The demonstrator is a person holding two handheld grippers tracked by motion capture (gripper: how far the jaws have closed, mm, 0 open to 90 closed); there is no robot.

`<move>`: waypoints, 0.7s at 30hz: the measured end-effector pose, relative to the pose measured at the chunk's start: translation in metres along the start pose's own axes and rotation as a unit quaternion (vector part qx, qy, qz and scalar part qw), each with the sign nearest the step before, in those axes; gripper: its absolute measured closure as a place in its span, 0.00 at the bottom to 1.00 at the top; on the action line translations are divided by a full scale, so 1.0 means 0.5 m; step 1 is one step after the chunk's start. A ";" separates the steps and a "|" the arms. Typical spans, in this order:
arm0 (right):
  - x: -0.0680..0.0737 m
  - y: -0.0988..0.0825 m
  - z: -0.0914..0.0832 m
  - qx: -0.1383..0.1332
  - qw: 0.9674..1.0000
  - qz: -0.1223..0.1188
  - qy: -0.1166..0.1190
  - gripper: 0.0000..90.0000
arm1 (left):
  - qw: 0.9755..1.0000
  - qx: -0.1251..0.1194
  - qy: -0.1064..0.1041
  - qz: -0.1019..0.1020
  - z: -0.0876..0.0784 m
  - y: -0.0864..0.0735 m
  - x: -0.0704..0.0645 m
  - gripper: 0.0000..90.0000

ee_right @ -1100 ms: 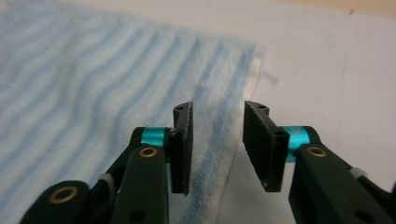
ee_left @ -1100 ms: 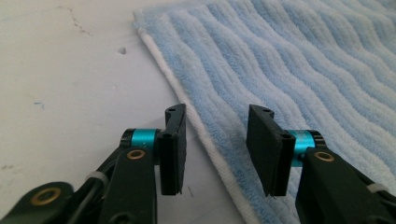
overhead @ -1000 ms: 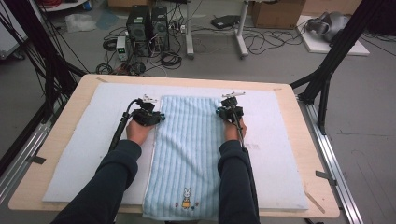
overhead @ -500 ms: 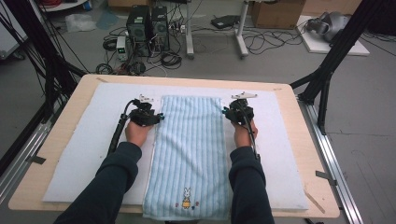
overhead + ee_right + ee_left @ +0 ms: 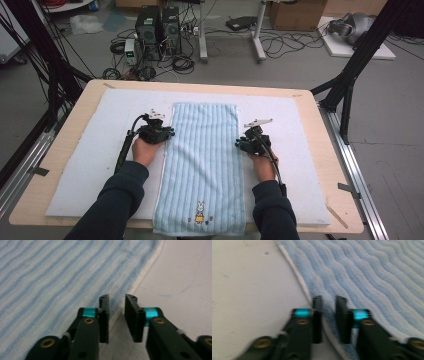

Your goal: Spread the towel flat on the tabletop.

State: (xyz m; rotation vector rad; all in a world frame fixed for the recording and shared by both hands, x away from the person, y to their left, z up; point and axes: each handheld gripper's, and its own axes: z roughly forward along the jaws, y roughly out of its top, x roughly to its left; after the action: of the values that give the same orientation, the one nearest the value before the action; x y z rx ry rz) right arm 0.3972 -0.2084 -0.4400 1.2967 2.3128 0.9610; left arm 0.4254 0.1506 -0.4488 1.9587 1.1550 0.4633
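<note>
Lying flat lengthwise down the middle of the white mat (image 5: 95, 165), the blue striped towel (image 5: 202, 165) looks soft, light and limp; take it at the hemmed side edges. Your left gripper (image 5: 329, 305) and right gripper (image 5: 117, 303) straddle those edges, jaws just closing to a narrow gap, pads not yet pinching cloth.

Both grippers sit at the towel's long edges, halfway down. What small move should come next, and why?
Probably close both on the hems. The left gripper and right gripper each straddle a side edge of the striped towel, jaws narrowly apart after closing, with cloth between them but apparently not pinched. The towel lies flat on the white mat.
</note>
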 end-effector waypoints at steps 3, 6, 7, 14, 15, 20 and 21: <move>0.008 0.006 0.004 0.003 1.000 -0.016 -0.025 0.97 | 1.000 -0.010 0.015 -0.003 0.006 0.000 -0.002 0.96; 0.018 0.007 0.007 -0.001 0.998 -0.009 -0.061 0.96 | 0.999 -0.010 0.038 -0.014 0.007 0.001 -0.004 0.77; 0.020 0.006 0.006 -0.001 0.998 -0.004 -0.065 0.90 | 0.999 -0.008 0.027 -0.023 0.003 0.000 0.002 0.67; 0.034 0.002 -0.043 -0.043 0.998 -0.011 -0.047 0.75 | 0.998 -0.024 -0.025 -0.053 -0.044 -0.031 0.014 0.59; 0.038 -0.002 -0.053 -0.051 0.998 -0.015 -0.043 0.75 | 0.998 -0.021 -0.033 -0.052 -0.051 -0.035 0.011 0.59; 0.061 -0.036 -0.090 -0.062 0.998 -0.021 -0.019 0.75 | 0.997 -0.031 -0.067 -0.030 -0.094 -0.060 -0.010 0.65; 0.066 -0.046 -0.099 -0.064 0.997 -0.027 -0.019 0.75 | 0.996 -0.032 -0.076 -0.022 -0.103 -0.066 -0.014 0.66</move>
State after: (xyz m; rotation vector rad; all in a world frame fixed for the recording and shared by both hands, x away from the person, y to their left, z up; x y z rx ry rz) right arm 0.3371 -0.2086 -0.4187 1.1846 2.2069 1.0394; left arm 0.3700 0.1763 -0.4426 1.8749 1.0721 0.3175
